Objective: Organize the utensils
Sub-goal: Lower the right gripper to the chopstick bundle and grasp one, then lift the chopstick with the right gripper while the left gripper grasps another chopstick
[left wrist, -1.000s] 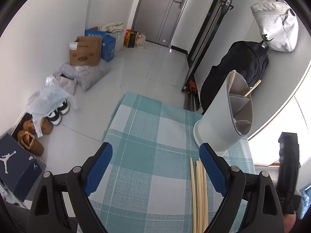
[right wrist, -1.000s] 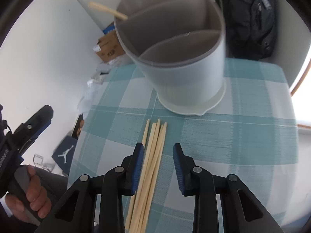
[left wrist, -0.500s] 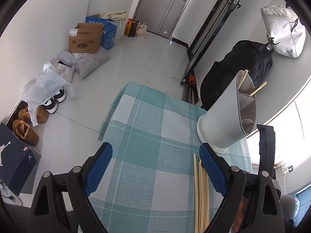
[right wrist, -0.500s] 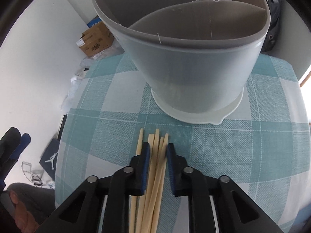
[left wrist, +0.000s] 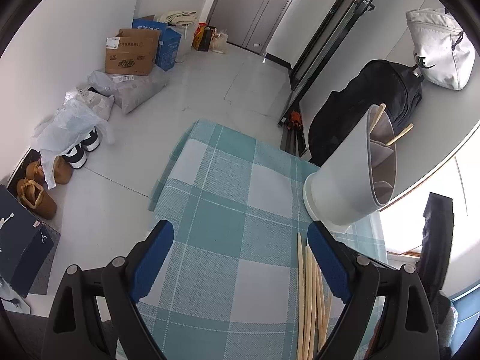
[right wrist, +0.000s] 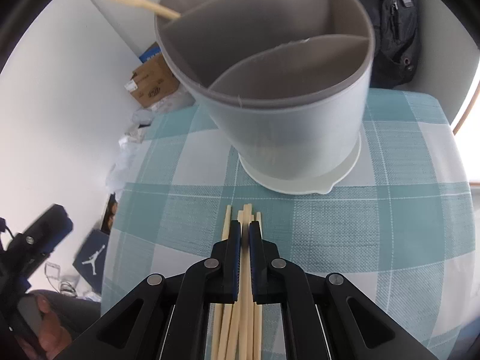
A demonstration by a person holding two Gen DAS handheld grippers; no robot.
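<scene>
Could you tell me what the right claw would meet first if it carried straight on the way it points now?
Probably the holder. The right claw, shut on a chopstick, points along the cloth at the holder's base just ahead, though depth is hard to judge.

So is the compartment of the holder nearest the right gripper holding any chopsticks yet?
No, the nearest compartment of the holder shows only bare grey walls; chopstick ends poke out only from its far compartments.

The teal checked tablecloth carries loose chopsticks beneath the right gripper (holder just ahead).
</scene>
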